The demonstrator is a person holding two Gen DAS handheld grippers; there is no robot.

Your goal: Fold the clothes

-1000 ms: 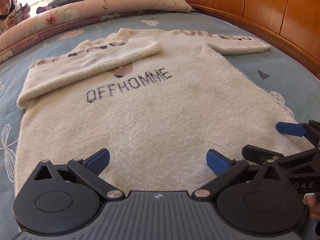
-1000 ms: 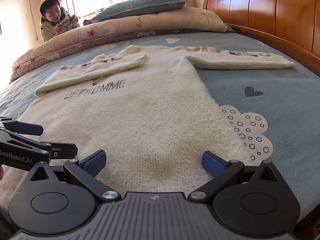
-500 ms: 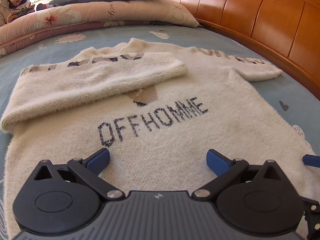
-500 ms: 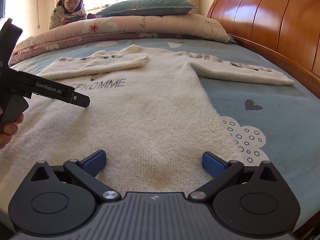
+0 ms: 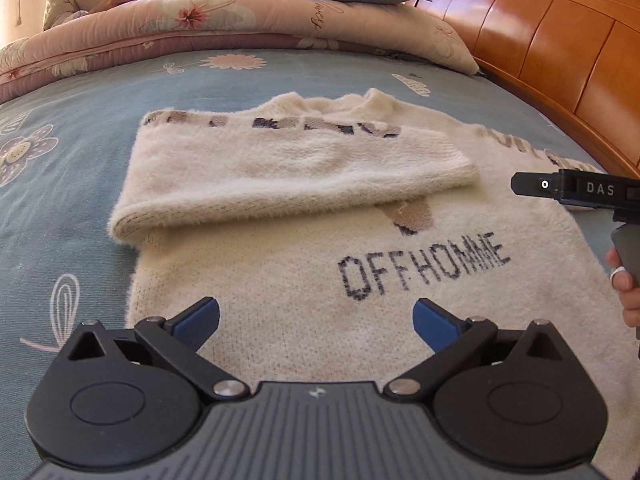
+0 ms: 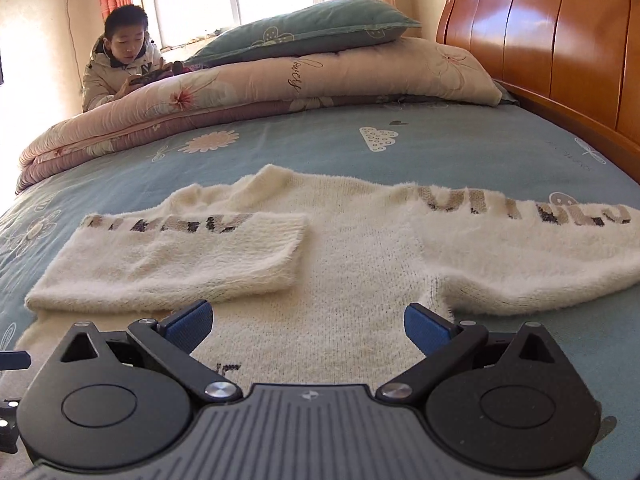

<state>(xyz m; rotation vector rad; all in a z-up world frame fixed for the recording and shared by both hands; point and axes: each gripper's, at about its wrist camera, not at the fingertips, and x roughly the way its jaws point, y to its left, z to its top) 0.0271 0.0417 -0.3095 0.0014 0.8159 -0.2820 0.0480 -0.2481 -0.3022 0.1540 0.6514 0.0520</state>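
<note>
A fluffy cream sweater (image 5: 304, 280) printed OFFHOMME lies flat on the bed. Its left sleeve (image 5: 288, 184) is folded across the chest, also seen as the left sleeve (image 6: 180, 256) in the right wrist view. The right sleeve (image 6: 532, 252) stretches straight out to the right. My left gripper (image 5: 316, 324) is open above the sweater's lower left body, holding nothing. My right gripper (image 6: 306, 326) is open over the chest near the right armpit, empty. The right gripper's body (image 5: 576, 190) shows at the right edge of the left wrist view, held by a hand (image 5: 626, 292).
Blue patterned bed sheet (image 6: 460, 148) under the sweater. A rolled pink quilt (image 6: 240, 92) and a green pillow (image 6: 304, 28) lie at the far side. A wooden headboard (image 6: 552, 48) runs along the right. A person (image 6: 120, 64) leans on the quilt with a phone.
Both grippers moved forward up the sweater from its hem toward the chest and sleeves. The left one swung toward the folded left sleeve side. Both stayed open.
</note>
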